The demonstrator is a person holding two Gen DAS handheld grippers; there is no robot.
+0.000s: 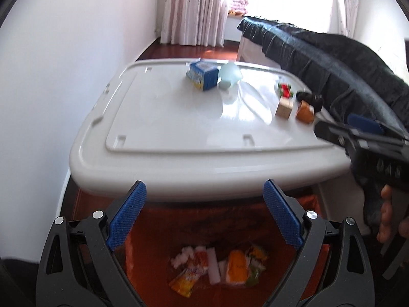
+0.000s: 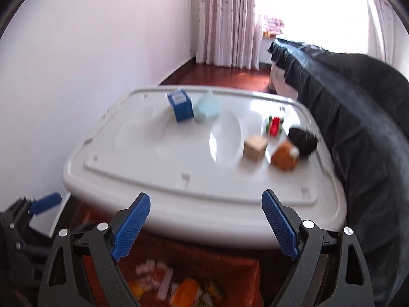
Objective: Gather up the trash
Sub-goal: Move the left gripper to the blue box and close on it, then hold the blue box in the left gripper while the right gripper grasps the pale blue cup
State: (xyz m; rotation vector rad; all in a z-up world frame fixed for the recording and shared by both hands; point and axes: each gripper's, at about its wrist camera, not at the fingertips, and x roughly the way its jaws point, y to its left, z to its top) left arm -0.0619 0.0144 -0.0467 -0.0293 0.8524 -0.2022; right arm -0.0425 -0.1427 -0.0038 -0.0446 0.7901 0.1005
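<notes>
A white table (image 1: 179, 158) (image 2: 179, 204) holds a blue carton (image 1: 202, 75) (image 2: 180, 105), a pale blue bottle (image 1: 228, 75) (image 2: 207, 107), a red wrapper (image 1: 285, 89) (image 2: 274, 125), a tan cube (image 1: 284, 107) (image 2: 255, 148), an orange piece (image 1: 304, 111) (image 2: 283, 157) and a black lump (image 2: 303, 139). An orange bag (image 1: 158, 220) (image 2: 230, 263) with several wrappers (image 1: 217, 263) (image 2: 184, 289) sits below the table's near edge. My left gripper (image 1: 204, 215) is open and empty above the bag. My right gripper (image 2: 205, 223) is open and empty over the table's near edge; it also shows in the left wrist view (image 1: 358, 138).
A white wall (image 1: 51, 76) runs along the left. A bed with a dark cover (image 1: 332, 58) (image 2: 358, 115) stands close on the right of the table. Curtains (image 1: 194, 7) and a bright window are at the back. The floor is red wood (image 2: 217, 76).
</notes>
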